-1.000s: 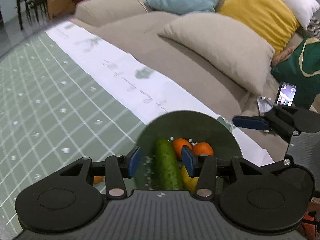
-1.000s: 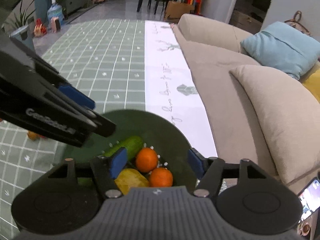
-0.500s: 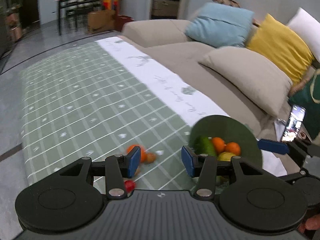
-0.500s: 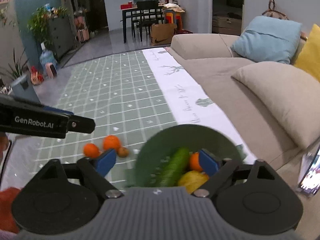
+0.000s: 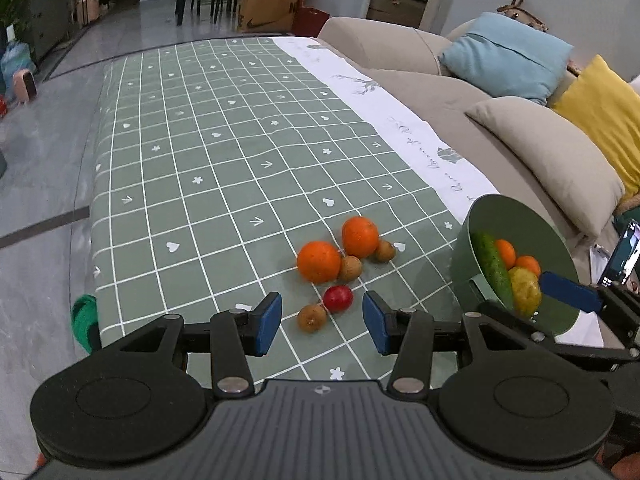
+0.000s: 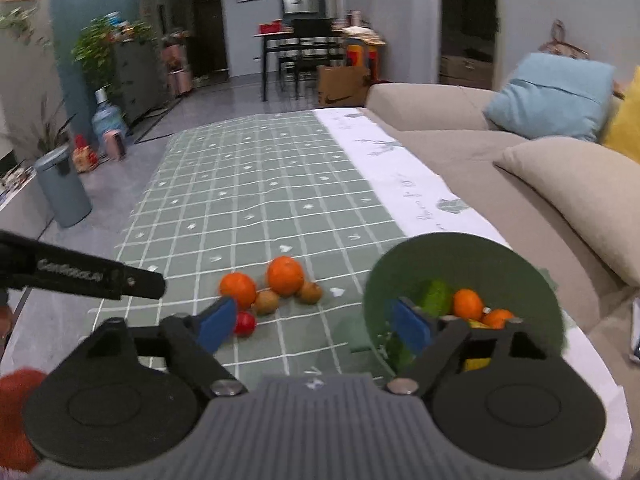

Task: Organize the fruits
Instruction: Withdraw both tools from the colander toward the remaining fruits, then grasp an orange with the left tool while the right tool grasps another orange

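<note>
Left gripper (image 5: 322,322) has jaws half wide, empty, aimed at near loose fruits (image 5: 338,298) to collect; right gripper (image 6: 316,326) jaws closing, empty, beside bowl (image 6: 532,280)

Green checked tablecloth (image 5: 224,168) with white border strip (image 5: 400,120) lying over the table; beige sofa (image 5: 452,92) running alongside, bearing a beige cushion (image 5: 552,160), a blue cushion (image 5: 504,56) and a yellow cushion (image 5: 600,108); phone (image 5: 622,256) glowing on the seat; cardboard box (image 6: 344,84) sitting near the dark dining table (image 6: 304,40); water bottle (image 6: 106,120) and grey bin (image 6: 62,188) standing on the floor
</note>
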